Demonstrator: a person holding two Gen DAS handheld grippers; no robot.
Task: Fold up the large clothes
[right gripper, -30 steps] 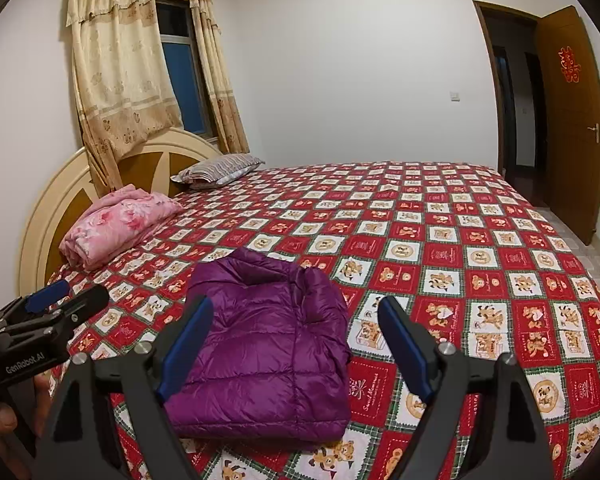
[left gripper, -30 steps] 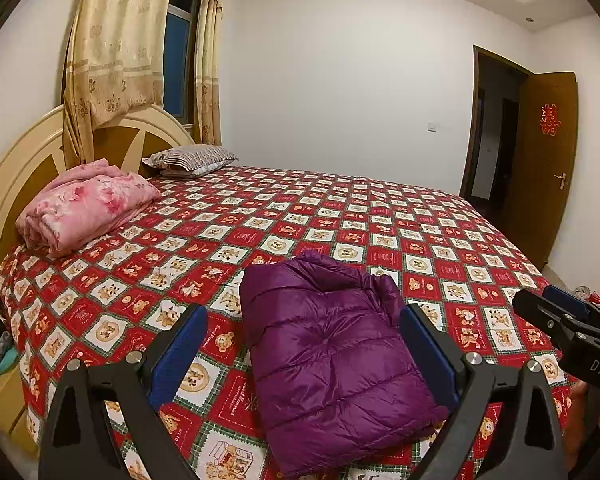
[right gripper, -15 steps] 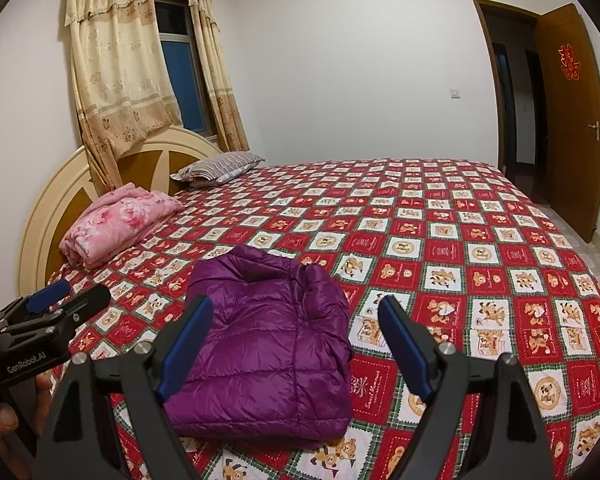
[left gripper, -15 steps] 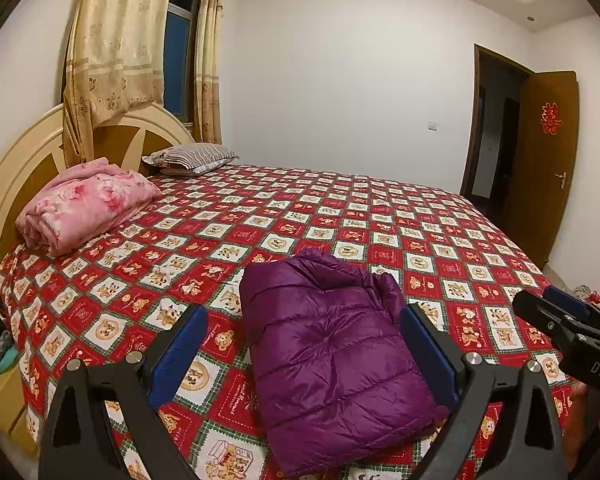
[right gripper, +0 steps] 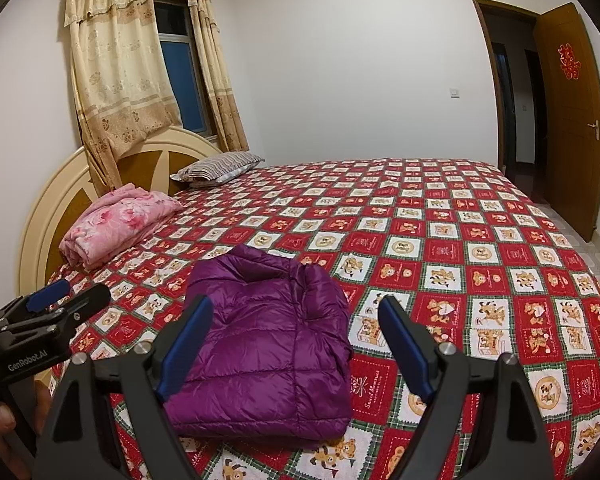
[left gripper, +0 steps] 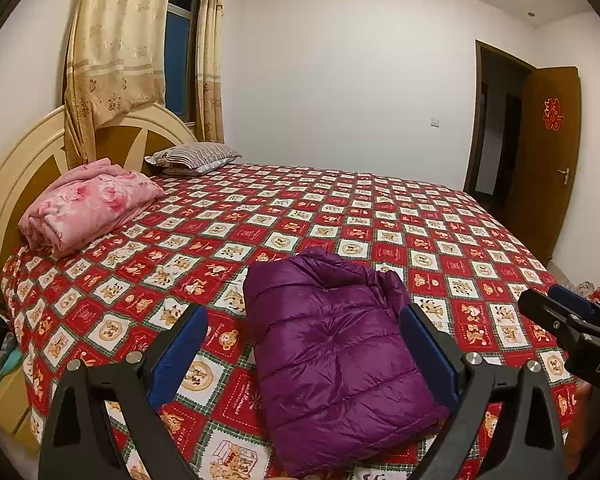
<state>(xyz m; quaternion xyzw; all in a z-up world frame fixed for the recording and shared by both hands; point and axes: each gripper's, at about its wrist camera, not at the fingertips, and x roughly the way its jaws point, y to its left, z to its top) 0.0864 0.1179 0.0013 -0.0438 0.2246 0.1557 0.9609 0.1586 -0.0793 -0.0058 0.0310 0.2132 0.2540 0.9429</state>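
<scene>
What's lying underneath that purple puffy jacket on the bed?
The folded purple jacket rests directly on the red bear-patterned bedspread, which shows all around it. Whatever lies beneath the jacket or between its folded layers is covered and cannot be seen.

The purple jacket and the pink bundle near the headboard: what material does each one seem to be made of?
The purple jacket looks like a thin, shiny synthetic shell, perhaps nylon, with puffy filling: it has stitched quilt lines and glossy highlights. The pink bundle looks like soft matte fabric, possibly fleece or cotton, with a rose print and rounded, limp folds. The filling and the exact fibre cannot be confirmed.
</scene>
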